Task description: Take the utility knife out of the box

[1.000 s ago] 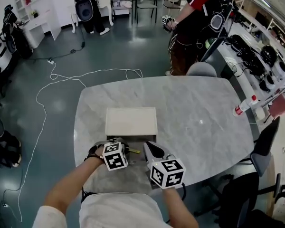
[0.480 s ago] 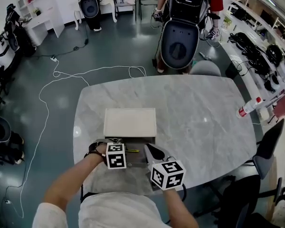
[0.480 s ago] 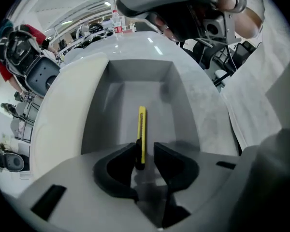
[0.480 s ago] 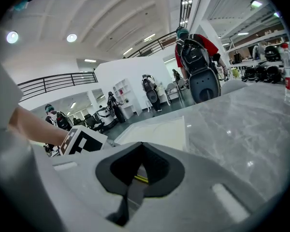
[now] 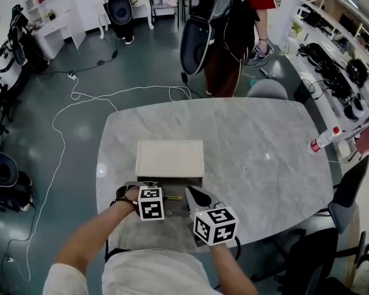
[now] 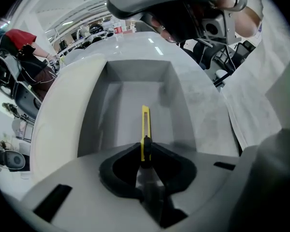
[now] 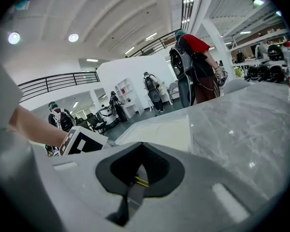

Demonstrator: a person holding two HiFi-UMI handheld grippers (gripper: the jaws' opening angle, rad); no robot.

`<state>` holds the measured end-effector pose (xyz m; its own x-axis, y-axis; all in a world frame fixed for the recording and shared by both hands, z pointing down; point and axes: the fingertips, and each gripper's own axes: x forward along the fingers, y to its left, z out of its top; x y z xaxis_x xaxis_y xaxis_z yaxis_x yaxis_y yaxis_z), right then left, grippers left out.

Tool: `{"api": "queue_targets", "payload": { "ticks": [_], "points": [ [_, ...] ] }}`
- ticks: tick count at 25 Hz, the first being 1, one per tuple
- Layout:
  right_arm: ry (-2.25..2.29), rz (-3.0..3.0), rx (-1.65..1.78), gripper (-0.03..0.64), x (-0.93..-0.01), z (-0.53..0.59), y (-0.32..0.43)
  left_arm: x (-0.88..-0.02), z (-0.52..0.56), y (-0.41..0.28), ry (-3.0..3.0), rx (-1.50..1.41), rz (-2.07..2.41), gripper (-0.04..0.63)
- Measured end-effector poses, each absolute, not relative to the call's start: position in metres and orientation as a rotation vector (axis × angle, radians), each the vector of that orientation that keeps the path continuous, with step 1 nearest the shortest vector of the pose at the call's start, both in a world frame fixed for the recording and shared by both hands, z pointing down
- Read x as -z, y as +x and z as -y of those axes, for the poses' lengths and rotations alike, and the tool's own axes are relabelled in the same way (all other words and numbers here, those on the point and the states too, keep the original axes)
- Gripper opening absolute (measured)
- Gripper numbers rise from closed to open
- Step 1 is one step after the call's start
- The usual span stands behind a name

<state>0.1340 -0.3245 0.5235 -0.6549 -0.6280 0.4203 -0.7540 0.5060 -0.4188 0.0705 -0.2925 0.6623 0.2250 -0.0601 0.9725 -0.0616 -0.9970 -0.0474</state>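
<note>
A yellow utility knife (image 6: 145,124) points away along my left gripper (image 6: 145,146), whose jaws are shut on its near end. The blade body hangs over the grey inside of the open box (image 6: 118,110). In the head view the knife (image 5: 172,197) shows as a short yellow strip between my left gripper (image 5: 163,196) and my right gripper (image 5: 190,195), just in front of the box's white lid (image 5: 170,158). In its own view the right gripper (image 7: 137,178) has its jaws together with nothing between them, and a sliver of the knife (image 7: 141,181) shows beyond.
The box sits near the front edge of a grey marble table (image 5: 258,146). A bottle with a red cap (image 5: 323,140) lies at the table's right edge. A person carrying gear (image 5: 234,35) stands behind the far side, next to a chair (image 5: 267,89).
Both grippers and the knife stay almost where they were. The person behind the table has walked from right to left with the dark gear.
</note>
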Motion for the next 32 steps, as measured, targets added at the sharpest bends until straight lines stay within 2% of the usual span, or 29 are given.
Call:
{"api": "queue_targets", "payload": {
  "ticks": [14,32],
  "points": [
    [1.292,2.505,-0.812,0.005,-0.510,0.301,0.135,-0.623,0.300,0.079,2.638,-1.766,0.356,0.060],
    [1.483,2.449,-0.698,0.005,-0.466,0.255,0.091,-0.523,0.286,0.045,2.833,-1.239,0.712,0.060]
  ]
}}
